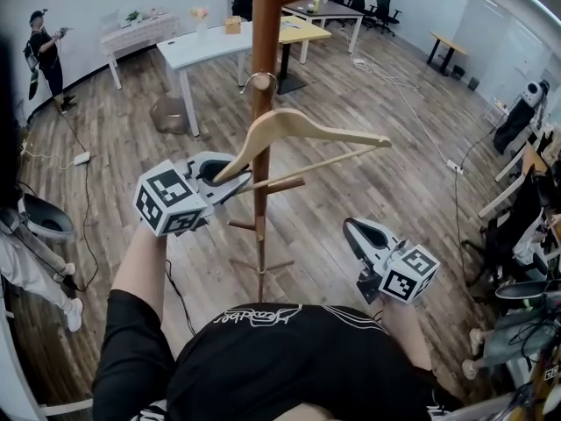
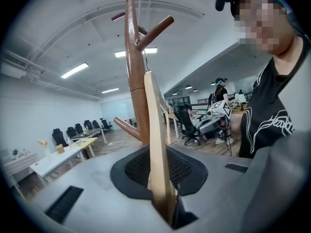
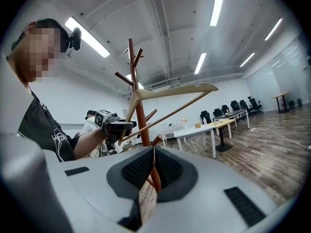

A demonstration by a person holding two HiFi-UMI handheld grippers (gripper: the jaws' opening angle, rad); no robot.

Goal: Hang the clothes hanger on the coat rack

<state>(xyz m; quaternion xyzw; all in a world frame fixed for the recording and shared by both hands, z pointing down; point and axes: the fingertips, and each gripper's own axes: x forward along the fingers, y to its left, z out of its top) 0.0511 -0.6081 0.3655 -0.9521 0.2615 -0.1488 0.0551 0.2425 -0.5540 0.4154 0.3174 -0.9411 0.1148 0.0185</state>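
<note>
Head view, from above the person's shoulders: the left gripper [image 1: 230,181] is clamped on one end of the wooden hanger [image 1: 298,128]. It holds the hanger out roughly level, so that the metal hook [image 1: 260,79] sits right against the pole of the coat rack [image 1: 263,24]. Gripping the tip rather than the middle looks deliberate to me, since it leaves the hook free to meet a peg. The right gripper [image 1: 352,231] hangs low and well apart from the hanger, jaws together on nothing (a spare hand, by the look of it).

The left gripper view confirms the grip: the hanger's arm rises edge-on from between the pads, pinched tight, with the pole just behind it. The right gripper view gives what neither of those does, the hanger side-on, with its shoulder bar and lower rod stretching away from the pole. No view lets me say whether the hook is seated on a peg, so I judge the hanging unfinished.
</note>
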